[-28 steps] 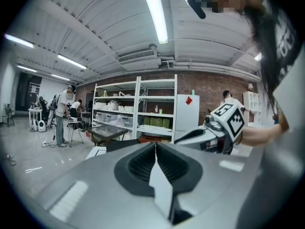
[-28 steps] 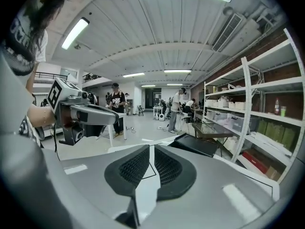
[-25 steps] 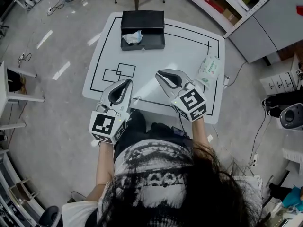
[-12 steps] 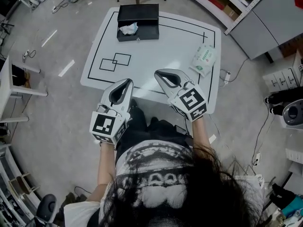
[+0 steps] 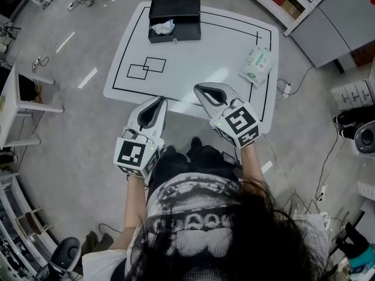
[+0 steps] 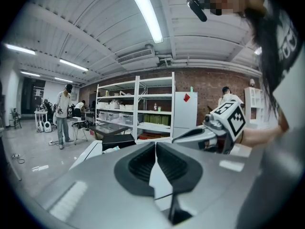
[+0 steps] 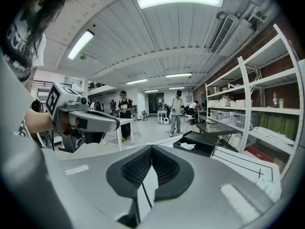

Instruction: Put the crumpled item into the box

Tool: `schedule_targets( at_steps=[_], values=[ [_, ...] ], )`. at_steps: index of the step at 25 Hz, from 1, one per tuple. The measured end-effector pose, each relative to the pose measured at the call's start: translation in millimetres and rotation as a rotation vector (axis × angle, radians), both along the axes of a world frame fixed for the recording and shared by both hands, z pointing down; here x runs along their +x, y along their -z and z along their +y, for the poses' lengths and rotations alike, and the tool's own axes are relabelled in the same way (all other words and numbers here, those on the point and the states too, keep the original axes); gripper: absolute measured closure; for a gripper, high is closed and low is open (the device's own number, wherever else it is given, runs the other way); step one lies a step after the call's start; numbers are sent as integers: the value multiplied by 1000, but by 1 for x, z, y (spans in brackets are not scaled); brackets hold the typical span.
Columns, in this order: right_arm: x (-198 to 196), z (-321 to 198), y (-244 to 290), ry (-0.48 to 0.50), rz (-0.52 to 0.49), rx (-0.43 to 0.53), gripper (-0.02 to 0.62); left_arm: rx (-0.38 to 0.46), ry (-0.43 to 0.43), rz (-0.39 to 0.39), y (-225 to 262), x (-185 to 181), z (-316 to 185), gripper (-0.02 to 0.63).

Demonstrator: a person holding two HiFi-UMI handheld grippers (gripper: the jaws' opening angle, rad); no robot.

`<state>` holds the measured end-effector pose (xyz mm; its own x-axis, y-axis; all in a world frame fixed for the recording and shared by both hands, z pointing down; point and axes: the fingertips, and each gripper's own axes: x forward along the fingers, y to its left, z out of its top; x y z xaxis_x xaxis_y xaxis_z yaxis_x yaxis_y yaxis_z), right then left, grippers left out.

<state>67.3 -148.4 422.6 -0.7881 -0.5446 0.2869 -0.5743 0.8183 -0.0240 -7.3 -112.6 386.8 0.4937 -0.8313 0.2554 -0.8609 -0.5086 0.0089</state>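
— Can we read any print here?
— No. The green-and-white packet [image 5: 257, 66] at the right edge of the table [image 5: 199, 69] carries writing too small for us, and the cubes on our tools show only square markers.
— And the box [image 5: 186, 10]?
— It's black and open-topped, at the far edge. We see the crumpled item [image 5: 163, 27], white, lying inside at its left end.
— Our tools?
— We hold the left gripper [image 5: 159, 100] and right gripper [image 5: 200, 89] by the near edge, each with jaws pressed together, gripping nothing.
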Motion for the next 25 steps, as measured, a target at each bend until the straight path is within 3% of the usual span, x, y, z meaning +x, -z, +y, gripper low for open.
schedule_targets(
  at_steps=[10, 25],
  values=[
    [-26, 25, -2, -23, 12, -16, 591, -4, -45, 4, -1, -20, 25, 606],
    [-77, 116, 3, -141, 10, -28, 591, 7, -129, 26, -1, -79, 116, 606]
  ],
)
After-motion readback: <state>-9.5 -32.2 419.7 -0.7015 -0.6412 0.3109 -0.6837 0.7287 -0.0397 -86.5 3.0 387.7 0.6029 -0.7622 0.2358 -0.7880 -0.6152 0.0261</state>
